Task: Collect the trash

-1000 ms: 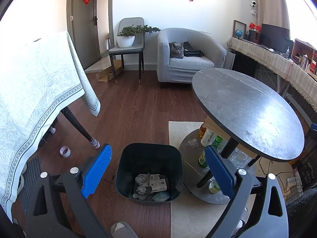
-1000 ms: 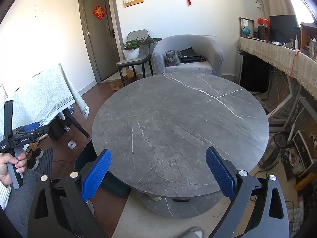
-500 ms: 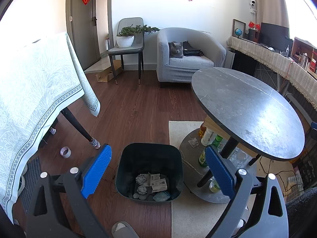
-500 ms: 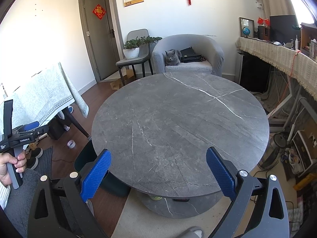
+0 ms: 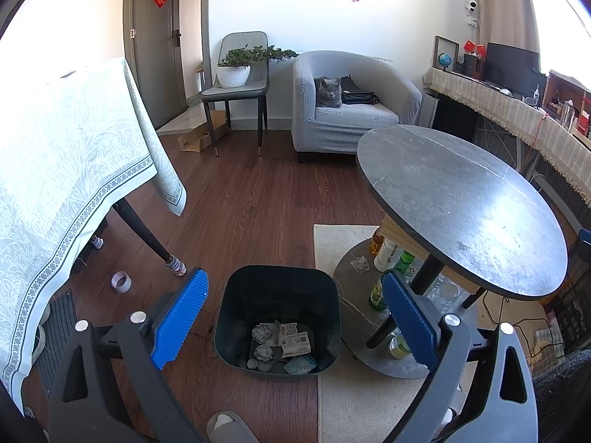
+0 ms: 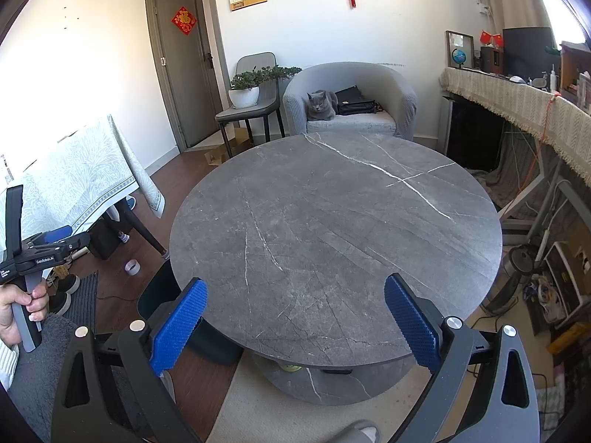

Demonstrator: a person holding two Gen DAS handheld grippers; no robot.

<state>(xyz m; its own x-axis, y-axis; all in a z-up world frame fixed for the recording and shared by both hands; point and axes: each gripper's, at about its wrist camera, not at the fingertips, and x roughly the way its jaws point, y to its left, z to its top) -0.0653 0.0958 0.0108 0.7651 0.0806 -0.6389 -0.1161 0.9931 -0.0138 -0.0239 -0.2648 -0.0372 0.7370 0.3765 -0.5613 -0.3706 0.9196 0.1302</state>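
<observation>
— Wooden floor [image 5: 258,203] fills the room, with a grey armchair [image 5: 351,110] at the far wall and a cat [image 5: 328,92] sitting on its seat. What stands nearer?

— Round dark marble tabletop [image 6: 332,229], bare on top, sits right under the right gripper [image 6: 291,317]. A cloth-covered table [image 5: 55,170] stands off to the left.

— And the trash?

— Dark bin [image 5: 277,295] on the floor, just beside the round table's lower shelf [image 5: 354,295], below the left gripper [image 5: 291,317]. Crumpled paper [image 5: 262,332], printed slips [image 5: 293,339] and a few bottle caps [image 5: 258,363] lie at its bottom. One more crumpled wad [image 5: 360,265] rests on the lower shelf next to some bottles [image 5: 388,254].

— How are the grippers?

— Both have their blue pads spread wide apart, nothing between them.

— Anything smaller?

— Roll of tape [image 5: 121,281] on the floor near the covered table's leg.
</observation>
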